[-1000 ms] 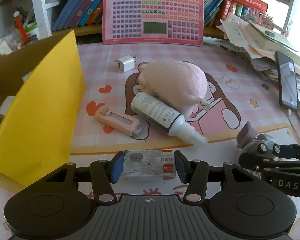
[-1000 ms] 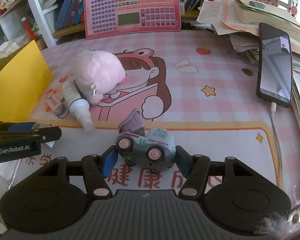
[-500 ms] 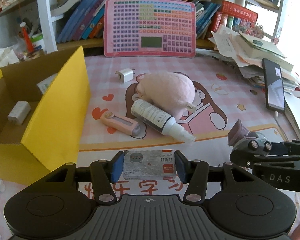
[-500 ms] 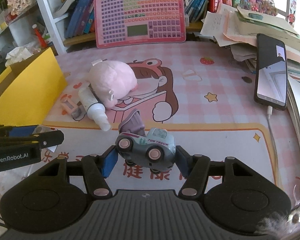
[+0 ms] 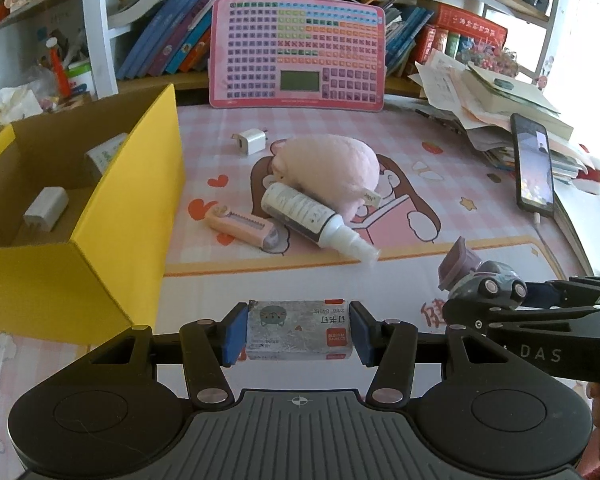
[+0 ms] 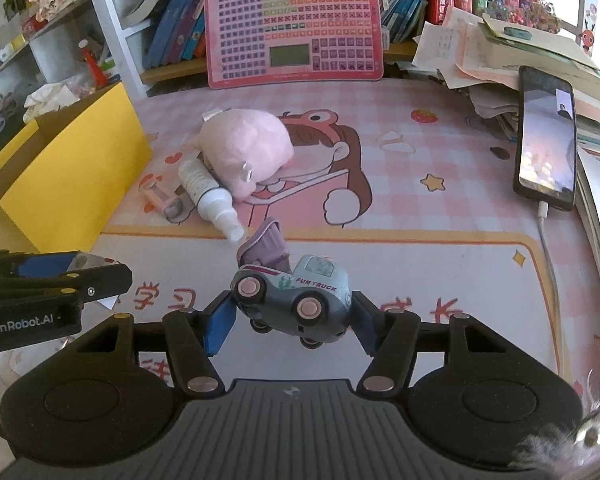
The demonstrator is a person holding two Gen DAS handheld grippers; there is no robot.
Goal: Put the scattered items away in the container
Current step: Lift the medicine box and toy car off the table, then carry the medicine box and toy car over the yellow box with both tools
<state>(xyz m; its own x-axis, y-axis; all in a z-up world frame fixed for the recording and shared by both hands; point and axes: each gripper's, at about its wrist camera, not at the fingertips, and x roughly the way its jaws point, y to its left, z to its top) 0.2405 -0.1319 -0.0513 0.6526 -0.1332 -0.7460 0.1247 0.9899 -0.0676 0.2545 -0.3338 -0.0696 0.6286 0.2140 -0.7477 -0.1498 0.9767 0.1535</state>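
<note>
My left gripper (image 5: 299, 334) is shut on a small grey staple box (image 5: 300, 330), held above the mat. To its left stands the yellow cardboard box (image 5: 140, 184), open on top, with a white charger (image 5: 46, 208) and a small carton (image 5: 106, 154) inside. My right gripper (image 6: 292, 316) is shut on a grey-blue toy truck (image 6: 296, 300) with a purple tipper. On the mat lie a pink plush (image 5: 332, 170), a white spray bottle (image 5: 316, 216), a pink cutter (image 5: 242, 230) and a white plug (image 5: 250, 140).
A pink keyboard toy (image 5: 298, 54) leans against the bookshelf at the back. A black phone (image 5: 534, 168) with a cable lies at the right beside a paper stack (image 5: 488, 100). The pink cartoon mat (image 5: 420, 200) covers the desk.
Both grippers have pulled back and risen a little with their loads. More of the yellow box's inside shows in the left wrist view now.
</note>
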